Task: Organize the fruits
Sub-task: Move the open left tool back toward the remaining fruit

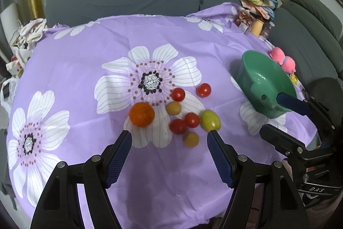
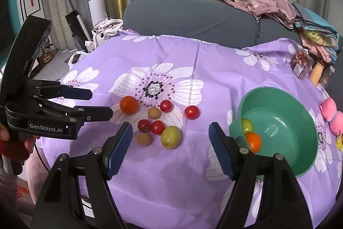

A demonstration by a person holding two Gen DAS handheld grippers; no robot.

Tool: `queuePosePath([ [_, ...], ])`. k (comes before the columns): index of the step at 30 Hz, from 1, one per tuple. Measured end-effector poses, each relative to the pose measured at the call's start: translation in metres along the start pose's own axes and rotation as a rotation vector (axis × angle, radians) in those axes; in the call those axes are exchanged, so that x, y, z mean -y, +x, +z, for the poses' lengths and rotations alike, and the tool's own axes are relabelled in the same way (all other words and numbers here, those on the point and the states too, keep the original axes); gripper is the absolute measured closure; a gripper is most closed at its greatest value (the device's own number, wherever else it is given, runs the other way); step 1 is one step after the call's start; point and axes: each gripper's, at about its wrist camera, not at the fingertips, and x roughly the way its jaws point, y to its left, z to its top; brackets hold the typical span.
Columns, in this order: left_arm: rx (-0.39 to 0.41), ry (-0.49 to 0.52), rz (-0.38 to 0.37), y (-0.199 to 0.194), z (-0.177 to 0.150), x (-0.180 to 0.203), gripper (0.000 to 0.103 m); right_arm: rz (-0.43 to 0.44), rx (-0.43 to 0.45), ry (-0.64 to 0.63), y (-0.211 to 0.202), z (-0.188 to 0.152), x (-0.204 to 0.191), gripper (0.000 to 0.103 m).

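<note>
Lettering "GenRobot.AI" marks the left hand-held gripper (image 2: 100,103), spread empty like the right hand-held gripper (image 2: 170,132).

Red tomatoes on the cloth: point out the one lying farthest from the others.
The red tomato nearest the green bowl; it lies alone, the other three sit among the cluster.

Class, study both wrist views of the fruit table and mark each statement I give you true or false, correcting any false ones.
1. The green bowl already holds an orange fruit and a small green fruit. True.
2. The left gripper is shut on a tomato. False: it is open and holds nothing.
3. Four red tomatoes lie on the purple cloth. True.
4. The orange fruit on the cloth sits inside the bowl. False: it lies on the cloth, apart from the bowl.
5. The right gripper is open. True.
</note>
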Motion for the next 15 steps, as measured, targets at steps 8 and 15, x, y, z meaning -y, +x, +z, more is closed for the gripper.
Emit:
queuePosePath([
  [8,-0.016,-0.037,-0.032,0.006,-0.008,-0.017,0.03,0.034,-0.066,0.008,0.021,-0.01,-0.003,0.029],
  [15,-0.044,-0.062,-0.124,0.02,-0.019,-0.023,0.03,0.131,-0.145,0.037,0.047,-0.031,-0.008,0.029],
])
